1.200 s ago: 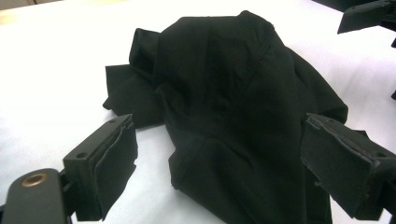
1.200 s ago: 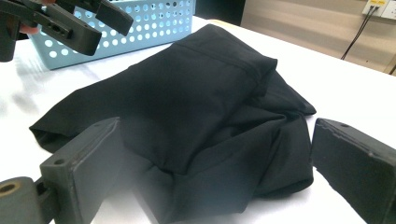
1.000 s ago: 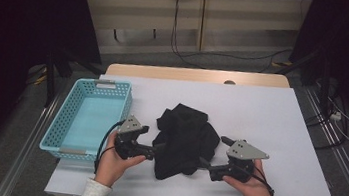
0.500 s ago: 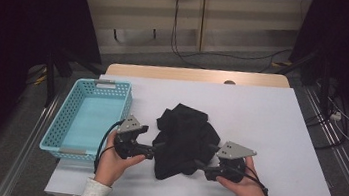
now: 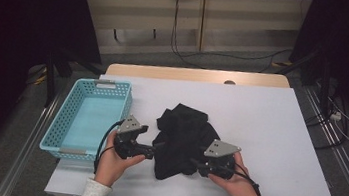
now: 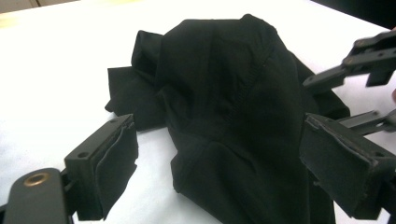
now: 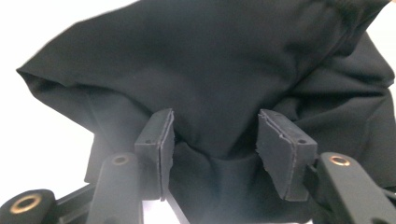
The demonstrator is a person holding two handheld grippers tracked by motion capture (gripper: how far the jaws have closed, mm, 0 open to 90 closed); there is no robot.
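Observation:
A crumpled black garment (image 5: 183,134) lies in the middle of the white table (image 5: 269,130). My left gripper (image 5: 157,149) sits low at its left edge. Its jaws stand wide, and in the left gripper view (image 6: 219,140) the cloth (image 6: 224,79) lies between the pads untouched. My right gripper (image 5: 194,164) is pushed into the garment's right front edge. Its jaws have just been closing and stand about half apart (image 7: 212,135), with a fold of the cloth (image 7: 210,60) bulging between the pads. The right gripper's jaws (image 6: 355,70) also appear beyond the cloth.
A light blue plastic basket (image 5: 61,119) stands empty at the table's left edge, close to my left hand. Bare white tabletop stretches to the right and behind the garment. Cables lie on the floor beyond the far edge.
My right gripper has moved left and slightly down into the garment's edge, and its jaws have narrowed around a fold. The left gripper and the basket have stayed put.

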